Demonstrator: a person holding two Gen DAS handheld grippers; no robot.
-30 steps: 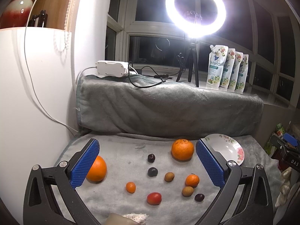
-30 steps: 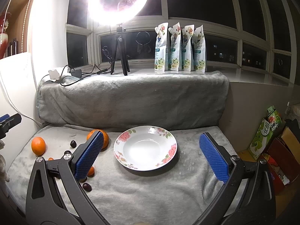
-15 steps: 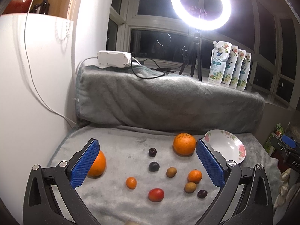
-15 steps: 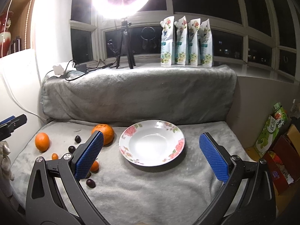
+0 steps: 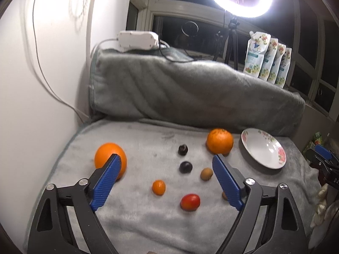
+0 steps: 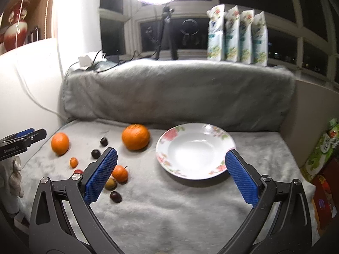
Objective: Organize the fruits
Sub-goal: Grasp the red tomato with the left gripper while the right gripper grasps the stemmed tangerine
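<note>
**Both grippers dip toward the scattered fruit; left jaws narrow, nothing held**

Since the earlier frames both cameras sit lower and closer to the grey blanket, so the fruit fills more of each view. The left gripper has just been closing its jaws somewhat; they are still wide apart, with nothing pressed between the blue pads. The right gripper stands fully spread and holds nothing.

In the left wrist view, the small mandarin, the red tomato-like fruit, two dark plums and a brownish kiwi-like fruit all lie between the jaws, ahead of the tips. One large orange sits partly behind the left pad; the other large orange lies just beyond the right pad. The flowered plate is outside the right jaw, empty.

In the right wrist view the plate lies between the jaws, its near rim partly behind the right pad. A stemmed mandarin sits just inside the left pad.

Handling, as a judgement: the small fruits look light, round and prone to roll on the soft pile. The red one and the plums probably bruise, so they want a gentle squeeze across the widest part. The oranges look firmer and heavier, needing nearly the full jaw spread. The plate looks breakable, so fruit should be set down, not dropped.
</note>
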